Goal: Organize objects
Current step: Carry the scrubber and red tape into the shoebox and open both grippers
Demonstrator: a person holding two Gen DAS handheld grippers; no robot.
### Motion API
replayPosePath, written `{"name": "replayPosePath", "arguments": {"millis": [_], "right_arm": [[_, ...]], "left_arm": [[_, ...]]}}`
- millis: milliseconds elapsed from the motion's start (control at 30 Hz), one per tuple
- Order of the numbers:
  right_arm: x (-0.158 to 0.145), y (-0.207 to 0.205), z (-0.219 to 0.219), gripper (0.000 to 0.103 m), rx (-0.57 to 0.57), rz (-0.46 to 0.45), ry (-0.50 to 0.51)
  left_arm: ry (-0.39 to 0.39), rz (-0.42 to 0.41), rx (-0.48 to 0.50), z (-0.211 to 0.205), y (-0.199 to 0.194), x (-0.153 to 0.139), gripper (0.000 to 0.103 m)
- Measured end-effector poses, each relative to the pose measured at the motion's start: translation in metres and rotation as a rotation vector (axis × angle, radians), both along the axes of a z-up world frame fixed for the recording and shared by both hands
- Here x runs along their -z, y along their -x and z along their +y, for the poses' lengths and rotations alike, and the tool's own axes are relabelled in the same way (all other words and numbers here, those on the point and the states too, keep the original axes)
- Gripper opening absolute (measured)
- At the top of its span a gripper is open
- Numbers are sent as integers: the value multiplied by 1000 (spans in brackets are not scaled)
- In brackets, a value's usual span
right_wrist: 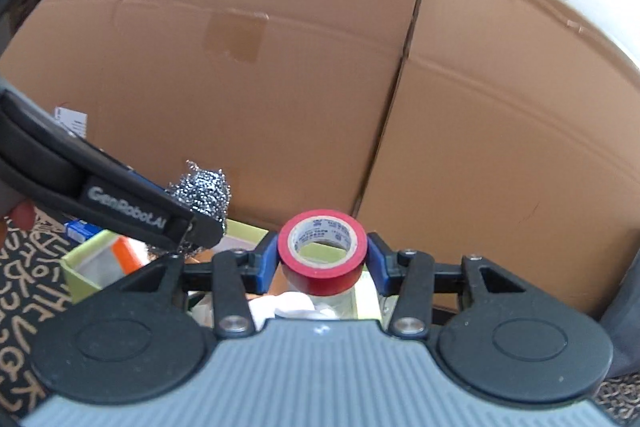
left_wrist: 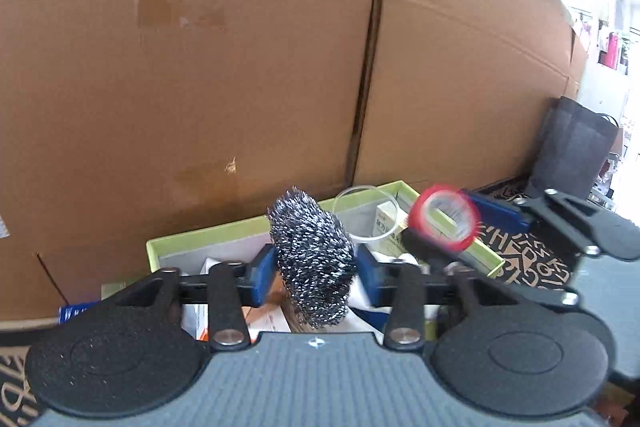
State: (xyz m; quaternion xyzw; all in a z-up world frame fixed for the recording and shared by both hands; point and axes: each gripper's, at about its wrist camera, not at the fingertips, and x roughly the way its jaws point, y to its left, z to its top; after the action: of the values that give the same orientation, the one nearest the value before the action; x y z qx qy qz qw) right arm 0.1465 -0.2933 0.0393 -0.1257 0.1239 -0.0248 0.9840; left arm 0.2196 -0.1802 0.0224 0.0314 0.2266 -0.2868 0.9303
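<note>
A wall of brown cardboard boxes (left_wrist: 200,75) fills the background behind a work area covered by a black mat (left_wrist: 532,255) patterned with tan letters, where a dark fabric bag (left_wrist: 572,155) stands at the far right against the boxes. Just in front of the cardboard sits a lime-green tray (left_wrist: 208,233) with a pale interior, crowded with small cartons, white packaging, an orange-marked box (right_wrist: 126,253) and a clear plastic ring-shaped lid (left_wrist: 366,213) that leans over a small cream carton; a blue packet (right_wrist: 82,230) lies on the mat just beside the tray's left end. Above the tray, the left gripper (left_wrist: 314,273) is closed about partway, its blue-padded fingers (left_wrist: 262,273) pressed against both sides of a steel wool scrubber (left_wrist: 314,259), which is held upright and clear of the contents below. Beside it to the right, the right gripper (right_wrist: 322,261) is likewise narrowed onto a roll of red tape (right_wrist: 322,253), its blue pads touching the roll's two sides, the white printed core facing up toward the camera. In the left wrist view the tape roll (left_wrist: 444,223) appears blurred, held over the tray's right end; in the right wrist view the scrubber (right_wrist: 200,193) shows past the tip of the other tool's black finger, above the tray's left part.
</note>
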Motion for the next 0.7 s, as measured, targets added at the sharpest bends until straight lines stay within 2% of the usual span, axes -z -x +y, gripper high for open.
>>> {"name": "replayPosePath", "arguments": {"millis": [33, 67, 200, 333, 500, 700], "right_arm": [[6, -4, -1, 77, -1, 22, 0], [12, -5, -1, 85, 8, 34, 3], [35, 4, -1, 94, 25, 49, 4], [38, 19, -6, 103, 46, 18, -84], [30, 30, -1, 103, 50, 7, -65], [12, 51, 6, 103, 36, -28, -68]], "left_arm": [[-13, -8, -1, 0, 2, 3, 79], [-27, -19, -13, 0, 5, 5, 90], [-56, -32, -30, 6, 15, 15, 91], [-42, 8, -49, 18, 12, 22, 91], [-5, 20, -82, 30, 23, 15, 91], [2, -26, -92, 41, 44, 0, 91]]}}
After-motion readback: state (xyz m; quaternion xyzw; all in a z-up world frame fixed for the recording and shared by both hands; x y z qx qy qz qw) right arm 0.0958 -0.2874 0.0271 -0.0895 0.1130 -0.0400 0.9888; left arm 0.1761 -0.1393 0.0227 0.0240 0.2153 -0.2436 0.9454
